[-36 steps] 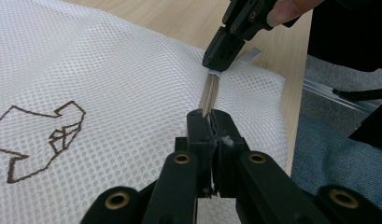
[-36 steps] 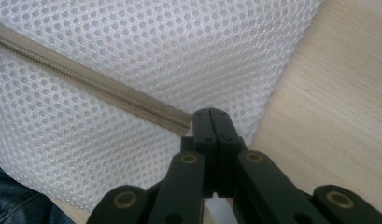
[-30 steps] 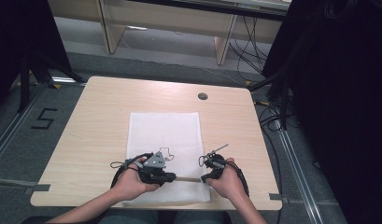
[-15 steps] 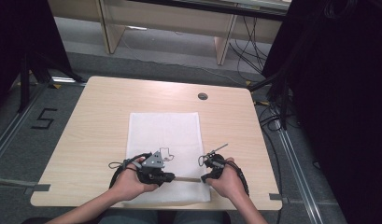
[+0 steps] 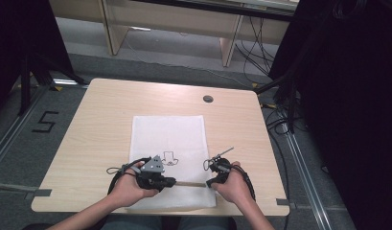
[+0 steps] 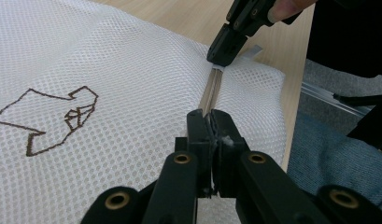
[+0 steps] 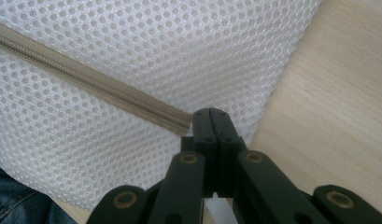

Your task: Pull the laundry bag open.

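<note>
A white mesh bag (image 5: pixel 168 158) is lying on the table (image 5: pixel 88 139), reaching to its near edge, with a small cable hole (image 5: pixel 208 98) toward the far edge. I am pinching its beige zipper (image 6: pixel 210 91) near that edge: my left gripper (image 6: pixel 209 122) is clamping one end, my right gripper (image 7: pixel 210 116) the other. The left gripper view is showing a brown outline drawing (image 6: pixel 48 116) on the mesh.
</note>
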Demonstrator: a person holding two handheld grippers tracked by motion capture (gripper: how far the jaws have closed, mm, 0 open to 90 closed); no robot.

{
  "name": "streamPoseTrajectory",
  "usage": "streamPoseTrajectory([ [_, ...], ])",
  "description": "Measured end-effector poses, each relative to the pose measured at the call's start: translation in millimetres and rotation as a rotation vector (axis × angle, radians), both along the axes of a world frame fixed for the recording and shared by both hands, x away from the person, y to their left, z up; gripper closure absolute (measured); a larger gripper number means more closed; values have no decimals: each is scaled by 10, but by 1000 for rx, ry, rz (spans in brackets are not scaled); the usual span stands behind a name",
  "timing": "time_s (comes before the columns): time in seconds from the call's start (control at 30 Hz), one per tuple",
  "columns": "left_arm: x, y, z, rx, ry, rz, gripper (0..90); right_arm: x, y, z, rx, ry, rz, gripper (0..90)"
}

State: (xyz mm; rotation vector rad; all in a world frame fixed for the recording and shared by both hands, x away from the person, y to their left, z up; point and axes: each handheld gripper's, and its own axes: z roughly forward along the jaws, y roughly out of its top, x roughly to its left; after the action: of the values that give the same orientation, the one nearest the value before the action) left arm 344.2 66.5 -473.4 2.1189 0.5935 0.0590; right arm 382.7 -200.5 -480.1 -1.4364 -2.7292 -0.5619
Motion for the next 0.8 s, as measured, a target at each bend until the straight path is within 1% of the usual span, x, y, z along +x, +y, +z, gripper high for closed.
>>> streamPoseTrajectory([
  [0.07, 2, 3, -5, 2, 3, -4, 873, -11, 9, 10, -2, 7, -11, 900],
  [0.13, 3, 4, -3, 4, 0, -3, 873, -5, 4, 5, 0, 4, -4, 900],
  [0.2, 3, 3, -3, 1, 4, -3, 873, -3, 1, 2, 3, 2, -4, 900],
  [0.23, 3, 4, -3, 0, 5, -3, 873, -6, 4, 4, 4, 18, -17, 900],
  [0.33, 1, 5, -6, 1, 6, -4, 873, 3, -4, 2, 4, 11, -11, 900],
  [0.37, 2, 7, -4, 3, 4, -5, 873, 3, -3, 3, 3, 13, -9, 900],
  [0.4, 11, 17, 5, 10, -9, -14, 873, 2, -3, 3, 3, 11, -10, 900],
  [0.43, 8, 24, 9, 11, 0, 0, 873, 1, -3, 2, 3, 9, -10, 900],
  [0.47, 15, 31, 11, 18, -7, -2, 873, -3, 1, 2, 6, 15, -14, 900],
  [0.5, 22, 31, 12, 2, -12, -14, 873, -3, 1, 2, 6, 15, -14, 900],
  [0.57, -2, 38, 1, 3, 1, -1, 873, 0, -2, 3, 2, 9, -10, 900],
  [0.6, 3, 62, 3, 16, -11, -16, 873, -4, 2, 3, 7, 16, -17, 900],
  [0.63, -11, 72, -6, 6, 7, 6, 873, -2, -2, 3, 3, 12, -14, 900],
  [0.67, -9, 88, -6, 5, 9, 6, 873, -1, -2, 4, 4, 13, -15, 900],
  [0.7, -3, 101, 0, 2, 2, 5, 873, 0, -1, 4, 4, 14, -16, 900],
  [0.73, -5, 111, 9, 8, -1, 7, 873, 5, -2, 3, 2, 15, -12, 900],
  [0.77, -8, 110, 7, -6, 13, 10, 873, 5, -1, 4, 1, 15, -12, 900],
  [0.8, -11, 107, 7, -5, 10, 10, 873, 4, 0, 4, 1, 15, -13, 900],
])
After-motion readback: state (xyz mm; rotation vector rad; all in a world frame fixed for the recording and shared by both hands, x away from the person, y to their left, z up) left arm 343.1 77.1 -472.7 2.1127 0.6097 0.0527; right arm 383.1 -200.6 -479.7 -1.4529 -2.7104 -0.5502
